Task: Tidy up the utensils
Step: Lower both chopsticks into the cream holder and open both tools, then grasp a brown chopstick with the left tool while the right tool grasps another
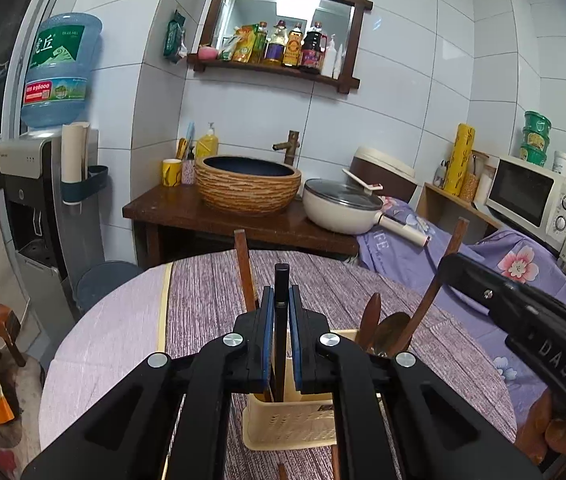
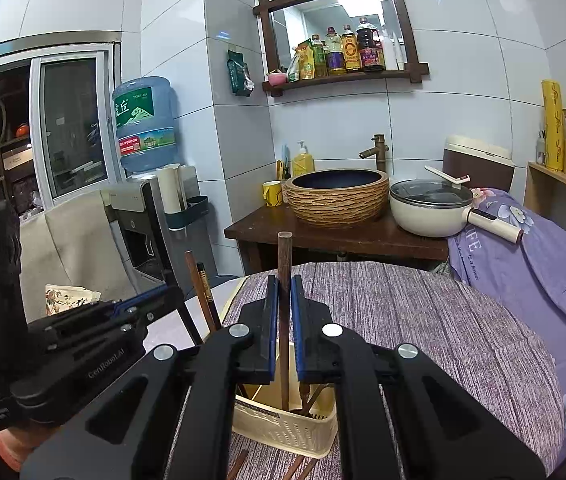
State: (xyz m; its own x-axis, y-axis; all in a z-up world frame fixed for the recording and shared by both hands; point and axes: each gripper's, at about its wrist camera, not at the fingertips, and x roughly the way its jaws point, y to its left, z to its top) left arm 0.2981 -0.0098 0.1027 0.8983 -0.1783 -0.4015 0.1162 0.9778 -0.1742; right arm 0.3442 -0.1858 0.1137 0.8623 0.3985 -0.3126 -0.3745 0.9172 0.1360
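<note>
A round surface [image 1: 95,344] is carrying the work, its pale lilac top showing bare at the left edge. A streaked purple-grey mat [image 1: 219,280] is lying over most of it, with a yellowish border strip along its left side. A cream slotted utensil basket [image 1: 283,424] is sitting directly on the mat, near the front. A few brown wooden sticks [image 2: 295,468] are lying flat on the mat just in front of the basket, partly hidden.
</note>
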